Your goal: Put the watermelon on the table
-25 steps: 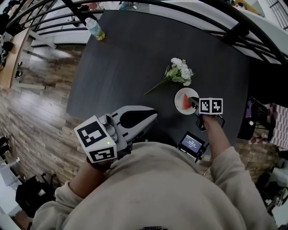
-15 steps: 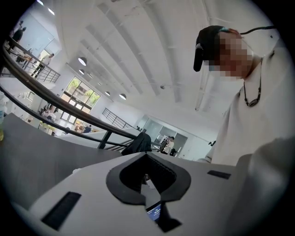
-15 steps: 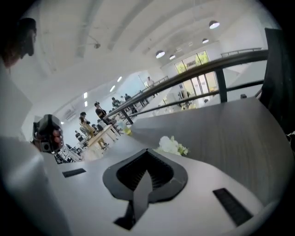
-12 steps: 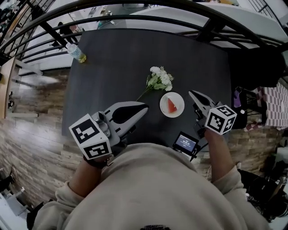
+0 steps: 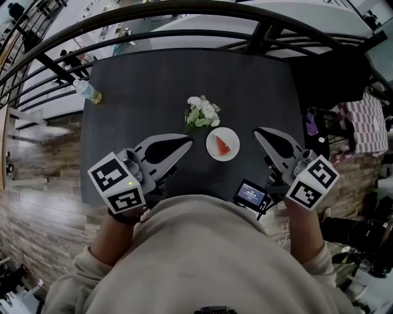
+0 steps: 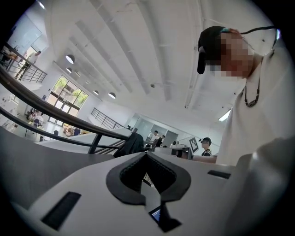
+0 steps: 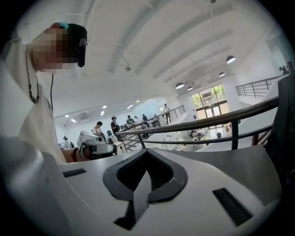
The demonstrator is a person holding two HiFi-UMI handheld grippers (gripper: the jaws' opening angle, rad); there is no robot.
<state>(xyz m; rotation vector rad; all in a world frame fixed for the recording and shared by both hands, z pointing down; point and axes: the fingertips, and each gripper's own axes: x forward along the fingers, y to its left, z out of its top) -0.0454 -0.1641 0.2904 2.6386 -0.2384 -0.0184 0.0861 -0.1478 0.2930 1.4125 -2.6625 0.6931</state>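
A red watermelon slice [image 5: 222,146] lies on a small white plate [image 5: 212,138] near the front of the dark table [image 5: 153,80]. My left gripper [image 5: 189,141] hovers to the left of the plate, its jaws shut with nothing between them, and they meet at the left gripper [image 6: 146,153] in its own view. My right gripper [image 5: 255,130] is held up to the right of the plate, apart from it, also shut and empty. In the right gripper view the right gripper [image 7: 147,151] points over the table toward a railing.
A bunch of white flowers [image 5: 202,112] lies just behind the plate. A plastic bottle [image 5: 88,92] stands at the table's far left corner. A small screen device [image 5: 250,194] sits at the front edge. Black railings [image 5: 184,12] curve behind the table, and dark clothing [image 5: 331,80] hangs at the right.
My right gripper, earlier down at the plate with its jaws by the slice, has closed and lifted away to the right. The slice stays on the plate. The left gripper rose slightly.
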